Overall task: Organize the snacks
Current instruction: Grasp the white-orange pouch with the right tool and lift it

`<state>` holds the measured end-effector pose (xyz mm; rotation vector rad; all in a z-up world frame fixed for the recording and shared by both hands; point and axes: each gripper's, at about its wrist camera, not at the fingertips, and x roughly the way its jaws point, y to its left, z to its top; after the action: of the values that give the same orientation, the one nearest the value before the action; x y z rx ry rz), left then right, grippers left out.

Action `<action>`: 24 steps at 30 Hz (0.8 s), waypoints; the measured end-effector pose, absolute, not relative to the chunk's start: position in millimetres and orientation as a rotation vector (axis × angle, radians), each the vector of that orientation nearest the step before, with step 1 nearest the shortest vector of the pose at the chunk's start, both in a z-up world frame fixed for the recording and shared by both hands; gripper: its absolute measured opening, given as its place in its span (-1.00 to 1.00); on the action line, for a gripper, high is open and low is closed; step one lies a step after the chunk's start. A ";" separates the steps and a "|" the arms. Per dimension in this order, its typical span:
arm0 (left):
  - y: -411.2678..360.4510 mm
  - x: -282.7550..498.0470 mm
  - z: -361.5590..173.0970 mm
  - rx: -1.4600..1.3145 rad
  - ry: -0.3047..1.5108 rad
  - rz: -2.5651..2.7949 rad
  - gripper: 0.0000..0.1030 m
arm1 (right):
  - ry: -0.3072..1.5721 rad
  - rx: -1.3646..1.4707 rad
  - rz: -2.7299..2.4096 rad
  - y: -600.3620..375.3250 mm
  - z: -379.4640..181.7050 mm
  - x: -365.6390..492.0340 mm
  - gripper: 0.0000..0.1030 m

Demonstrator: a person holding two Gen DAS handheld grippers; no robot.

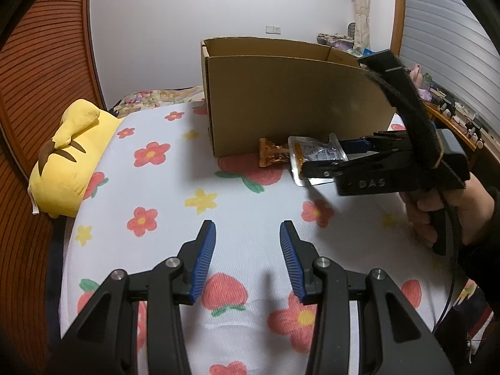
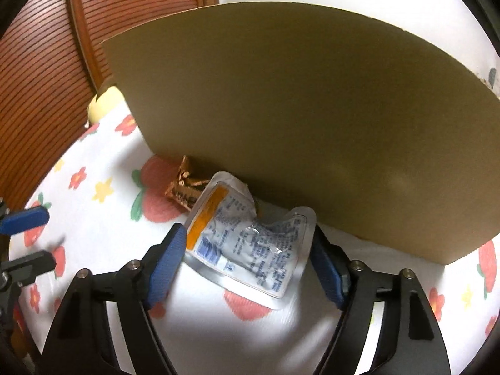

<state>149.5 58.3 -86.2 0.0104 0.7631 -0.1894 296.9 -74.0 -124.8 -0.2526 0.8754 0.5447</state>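
A silver snack pouch with blue print and an orange stripe lies on the flowered bedspread in front of a cardboard box. My right gripper is open, its blue pads on either side of the pouch, not clamped. The pouch and right gripper also show in the left wrist view, by the open box. A copper-coloured snack wrapper lies against the box foot, just beyond the pouch; it also shows in the left wrist view. My left gripper is open and empty above the bedspread.
A yellow plush pillow lies at the bed's left edge by the wooden headboard. A cluttered desk stands at the far right. The flowered bedspread stretches between my left gripper and the box.
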 end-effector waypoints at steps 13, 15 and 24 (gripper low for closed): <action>52.9 150.5 -92.5 0.004 0.779 -0.197 -0.17 | 0.877 -0.154 0.655 -96.1 -116.1 273.7 -0.73; 52.0 152.1 -92.9 0.004 0.780 -0.198 -0.17 | 0.873 -0.133 0.677 -96.8 -114.3 269.5 -0.86; 44.3 166.4 -90.8 -0.013 0.785 -0.219 -0.10 | 0.818 -0.165 0.710 -103.0 -104.6 241.0 -0.95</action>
<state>166.4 44.3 -90.8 -0.0129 0.7845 -0.2187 241.0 -103.0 -104.6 -0.1653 0.8178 0.7095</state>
